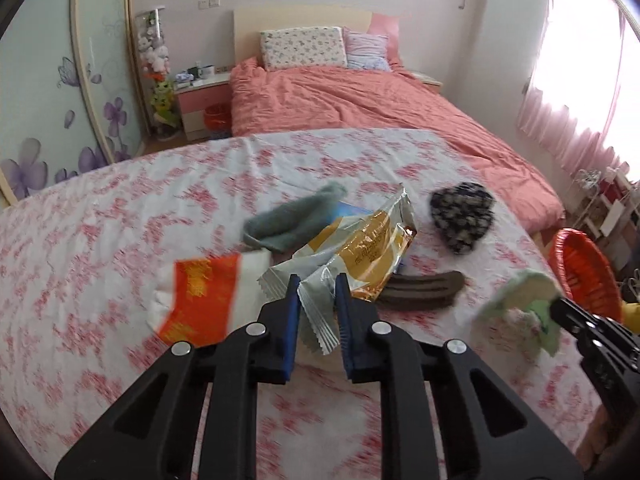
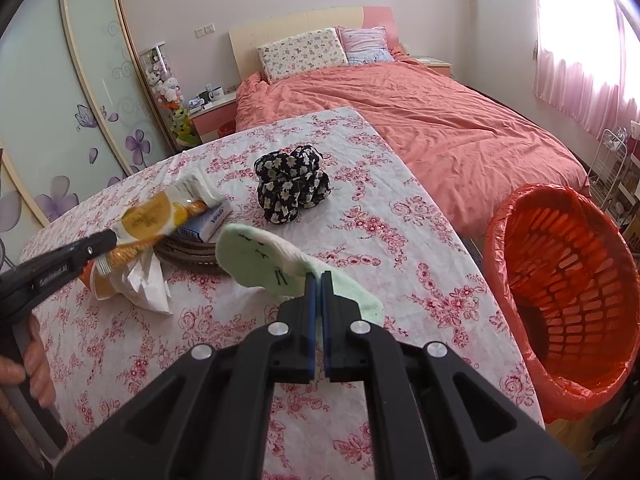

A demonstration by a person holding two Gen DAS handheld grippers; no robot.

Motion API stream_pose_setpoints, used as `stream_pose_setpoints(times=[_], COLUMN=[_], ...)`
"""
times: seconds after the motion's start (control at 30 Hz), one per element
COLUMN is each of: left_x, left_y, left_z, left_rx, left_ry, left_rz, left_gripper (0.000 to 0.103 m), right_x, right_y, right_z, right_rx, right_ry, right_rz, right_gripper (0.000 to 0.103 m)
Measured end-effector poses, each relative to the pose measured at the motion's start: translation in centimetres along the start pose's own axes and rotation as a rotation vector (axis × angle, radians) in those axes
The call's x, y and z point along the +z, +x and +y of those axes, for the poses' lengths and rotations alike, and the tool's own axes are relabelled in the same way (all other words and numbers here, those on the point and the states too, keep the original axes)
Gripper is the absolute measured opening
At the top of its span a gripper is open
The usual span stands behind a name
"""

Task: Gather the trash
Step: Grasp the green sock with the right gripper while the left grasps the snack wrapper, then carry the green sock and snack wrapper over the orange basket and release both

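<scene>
Beyond the table (image 2: 400, 240) stands the bed (image 2: 440, 128); at the table's right edge sits the orange bin (image 2: 560, 280), tilted toward the cameras. On the cloth lie a floral bundle (image 2: 294, 188) at mid-table and a brown band (image 1: 424, 290) under the wrappers. Left gripper (image 1: 316, 284) pinches the yellow wrapper (image 1: 360, 256); right gripper (image 2: 318, 280) is clamped on a green sock (image 2: 264, 260).

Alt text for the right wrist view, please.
The right gripper is shut on a pale green sock above a floral tablecloth. An orange-lined basket stands right; the left gripper pinches a yellow wrapper.
</scene>
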State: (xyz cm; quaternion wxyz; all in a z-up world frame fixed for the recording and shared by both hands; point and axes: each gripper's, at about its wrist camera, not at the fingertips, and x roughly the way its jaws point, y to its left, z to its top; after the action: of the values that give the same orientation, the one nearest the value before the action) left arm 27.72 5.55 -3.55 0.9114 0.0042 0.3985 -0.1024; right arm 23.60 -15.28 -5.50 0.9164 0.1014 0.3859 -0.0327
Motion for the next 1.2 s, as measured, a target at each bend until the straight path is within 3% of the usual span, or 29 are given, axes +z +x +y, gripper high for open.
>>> stream_pose_setpoints(times=[0.37,0.43,0.5,0.53,0.7,0.87,1.2], left_x=[-4.0,-4.2,-4.2,-4.3,-4.3,-4.3,-4.4], left_y=[-0.1,0.2,0.4,0.4,1.0,0.9,-2.2], left_z=[-2.2,-1.8,-1.6,-1.6,-2.1,-2.3,-2.1], left_rx=[-0.04,-0.052,-0.051,-0.052,-0.072,-0.087,-0.101], left_ry=[-0.053,-0.078,-0.092,-0.09,-0.077,-0.074,-0.084], left_rz=[0.037,0.048,0.044,0.042,0.045,0.031,-0.05], left_gripper=[0.016,0.035,0.047,0.047,0.047,0.029,0.017], right_x=[-0.4,-0.6,-0.7,-0.7,-0.8,-0.8,0.2], right_y=[-0.7,-0.5,-0.2,0.1,1.3,1.9,-1.2], right_z=[-2.5,-2.4,-2.2,-2.1,-1.6,-1.6,-2.1], right_rx=[-0.025,-0.012,0.0,0.007,0.025,0.032,0.07], right_ry=[0.053,0.047,0.042,0.04,0.036,0.036,0.07], right_rz=[-0.001,0.007,0.018,0.026,0.057,0.072,0.015], right_gripper=[0.004,0.004,0.007,0.008,0.01,0.004,0.004])
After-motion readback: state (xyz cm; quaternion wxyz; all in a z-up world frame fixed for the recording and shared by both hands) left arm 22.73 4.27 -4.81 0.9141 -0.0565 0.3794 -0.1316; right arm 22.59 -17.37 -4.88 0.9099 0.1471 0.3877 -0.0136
